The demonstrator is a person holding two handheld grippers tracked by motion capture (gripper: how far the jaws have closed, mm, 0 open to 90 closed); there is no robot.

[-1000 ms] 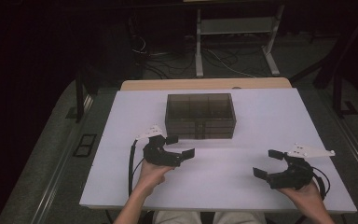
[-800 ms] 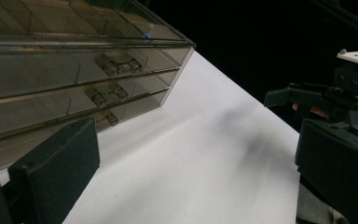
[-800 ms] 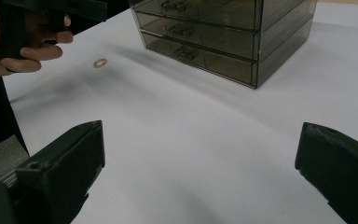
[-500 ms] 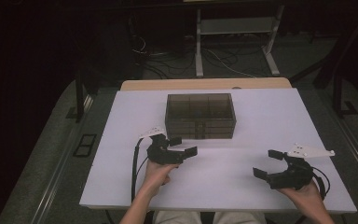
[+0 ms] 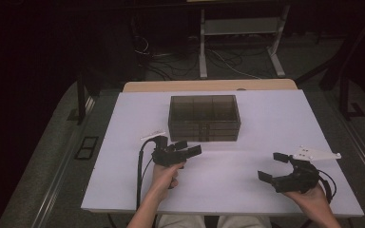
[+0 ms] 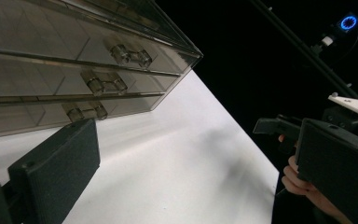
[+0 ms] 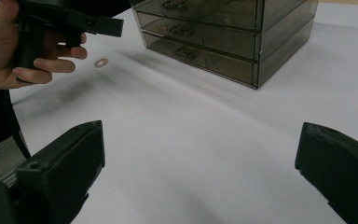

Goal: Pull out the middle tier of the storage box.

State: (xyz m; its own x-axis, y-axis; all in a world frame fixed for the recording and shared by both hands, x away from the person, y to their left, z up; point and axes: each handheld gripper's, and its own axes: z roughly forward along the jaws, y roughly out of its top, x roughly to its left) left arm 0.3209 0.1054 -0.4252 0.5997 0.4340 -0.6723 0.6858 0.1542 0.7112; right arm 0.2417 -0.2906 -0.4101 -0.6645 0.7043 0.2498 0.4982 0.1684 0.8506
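A white bench (image 5: 247, 180) with a pale wooden strip along its far edge stands in a dark room; grey floor runs beside it, and cables and a white metal frame (image 5: 240, 33) lie beyond.

Compared with half a second earlier, the left tongs (image 5: 186, 148) have moved forward and a little right, closer to the drawer box, while the right tongs (image 5: 272, 166) have stayed put near the bench's right front corner.

The smoky translucent plastic drawer box (image 5: 204, 118) sits at the middle of the bench towards its far side, upright, with three shallow drawers stacked one over another, all closed, each with a small clear handle (image 6: 105, 81) at its front centre. The left tongs hover just in front of its lower left front, jaws spread and empty, not touching it. The right tongs are spread wide and empty, well apart from the box. A small pale ring (image 7: 101, 62) lies on the bench near the left hand (image 5: 164, 178).
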